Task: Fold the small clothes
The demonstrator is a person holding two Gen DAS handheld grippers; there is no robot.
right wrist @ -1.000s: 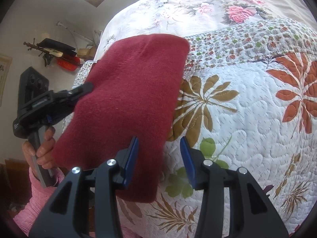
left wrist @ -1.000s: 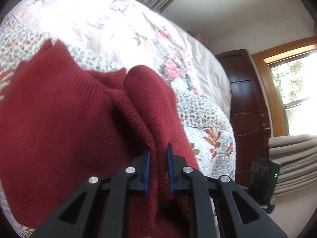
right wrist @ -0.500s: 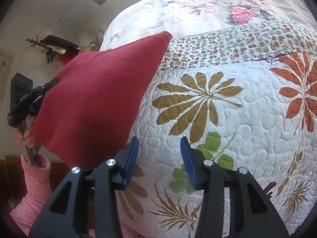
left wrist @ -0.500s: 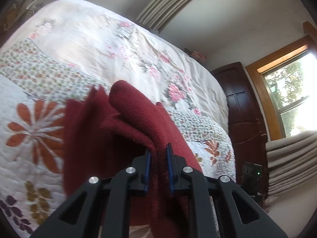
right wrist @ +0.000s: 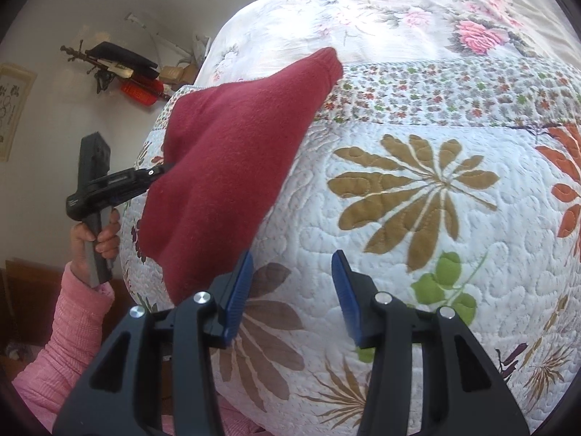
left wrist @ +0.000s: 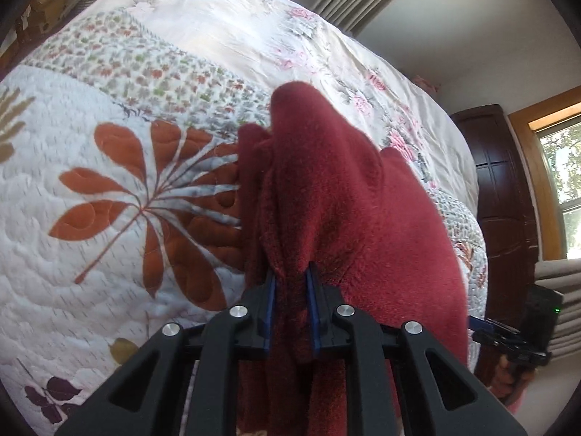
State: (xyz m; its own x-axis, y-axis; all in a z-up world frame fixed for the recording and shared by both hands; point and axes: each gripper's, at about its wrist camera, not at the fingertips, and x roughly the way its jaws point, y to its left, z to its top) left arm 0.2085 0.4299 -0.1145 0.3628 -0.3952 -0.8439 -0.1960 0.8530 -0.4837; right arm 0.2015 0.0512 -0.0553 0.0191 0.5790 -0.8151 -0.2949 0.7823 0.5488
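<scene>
A dark red knitted garment (left wrist: 348, 200) hangs bunched from my left gripper (left wrist: 290, 283), whose jaws are shut on a fold of it. In the right wrist view the same red garment (right wrist: 232, 160) is lifted at the left edge of the bed, its far corner still draped toward the quilt, with the left gripper (right wrist: 159, 172) pinching its left side. My right gripper (right wrist: 290, 287) is open over the quilt, nothing between its blue pads, just right of the garment's lower edge.
The bed carries a white quilt (right wrist: 417, 196) with large leaf prints and a floral cover further back. A hand in a pink sleeve (right wrist: 72, 312) holds the left gripper's handle. A dark wooden cabinet (left wrist: 508, 200) and a window stand beyond the bed.
The left gripper has lifted the garment up and off the quilt toward the left, so it hangs in a tighter bunch. The right gripper has stayed open and nearly still.
</scene>
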